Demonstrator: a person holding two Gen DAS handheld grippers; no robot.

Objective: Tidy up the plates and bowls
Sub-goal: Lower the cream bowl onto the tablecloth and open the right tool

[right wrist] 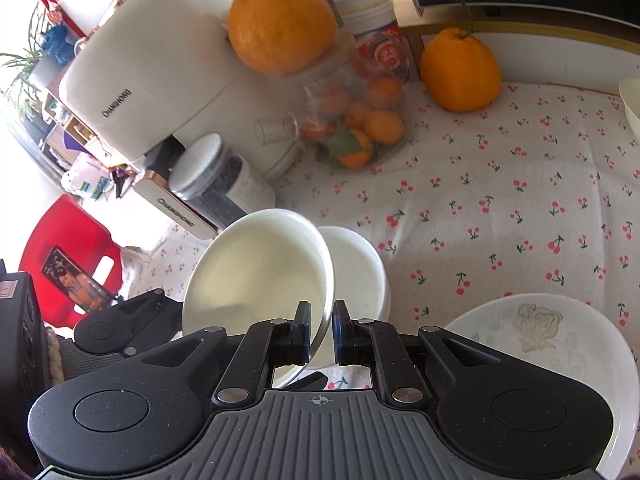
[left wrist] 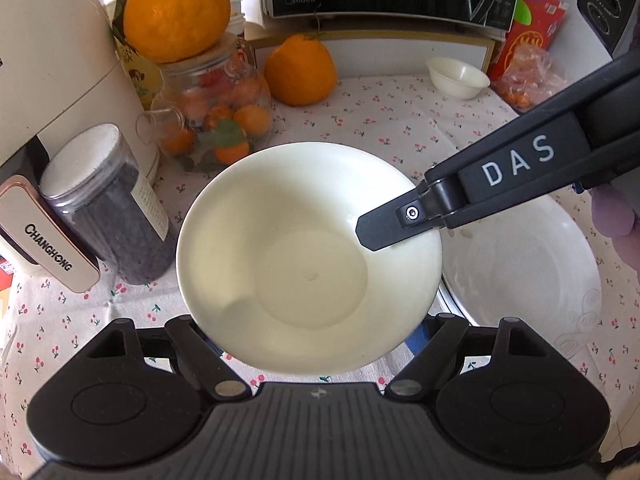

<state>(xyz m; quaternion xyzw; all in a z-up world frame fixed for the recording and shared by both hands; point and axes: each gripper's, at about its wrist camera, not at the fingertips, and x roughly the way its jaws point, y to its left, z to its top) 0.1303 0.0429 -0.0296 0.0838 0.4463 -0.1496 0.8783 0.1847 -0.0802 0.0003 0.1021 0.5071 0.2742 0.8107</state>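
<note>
- A cream bowl (right wrist: 256,280) is pinched at its rim by the right gripper (right wrist: 322,332), whose pads are pressed nearly together with the bowl's thin wall between them; the bowl is carried tilted above the worktop (right wrist: 500,208).
- In the left wrist view the same bowl (left wrist: 308,256) is seen from above, with the right gripper's finger (left wrist: 396,224) laid over its right rim.
- The left gripper (left wrist: 308,360) is spread wide and nothing is seen clamped by it; its fingertips are hidden under the bowl, so contact with the bowl's underside cannot be told.
- A second white bowl (right wrist: 360,276) is seen just behind and beside the held one, seemingly resting on the cherry-print cloth; a stacking step is judged to be in hand, though whether the held bowl is meant to go into it cannot be settled.
- A white plate (right wrist: 552,344) with a faint rose pattern is lying to the right, near the bowls; in the left wrist view it (left wrist: 520,272) sits just beside the held bowl and partly beneath it.
- A small cream bowl (left wrist: 458,76) is left at the far edge of the worktop, well apart from the others, not yet gathered.
- The task is judged to be partly done at most: one bowl is in transit, and the far bowl and the plate are apparently still to be brought together.
</note>
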